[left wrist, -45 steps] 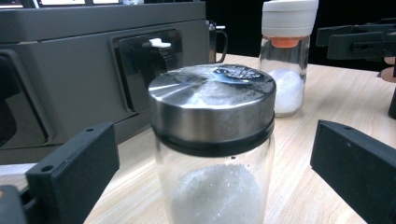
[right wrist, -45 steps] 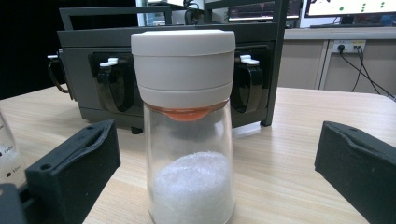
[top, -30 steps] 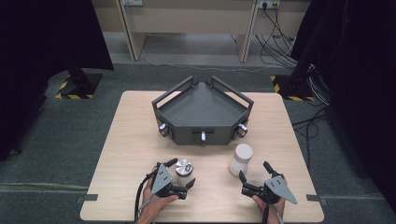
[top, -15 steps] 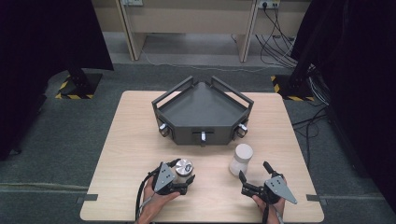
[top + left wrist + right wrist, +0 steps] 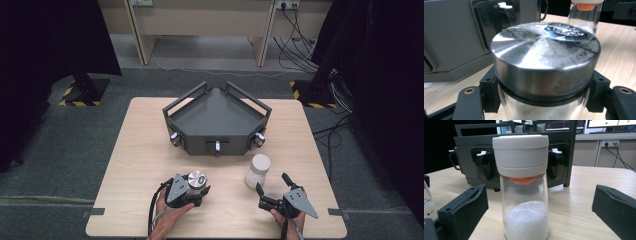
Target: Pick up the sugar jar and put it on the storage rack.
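My left gripper (image 5: 196, 186): fingers clamped on steel-lidded jar (image 5: 544, 62); my right gripper (image 5: 272, 192): fingers wide, white-capped shaker (image 5: 524, 192) between, untouched; grey tray (image 5: 215, 112) behind, on bench (image 5: 140, 150).

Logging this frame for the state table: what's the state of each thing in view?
left gripper: shut on the steel-lidded jar
steel-lidded jar: upright, lid on, held
right gripper: open, fingers either side of the white-capped jar, not touching
white-capped jar: upright, capped, partly filled with white grains
grey tray: on the table, nothing in it
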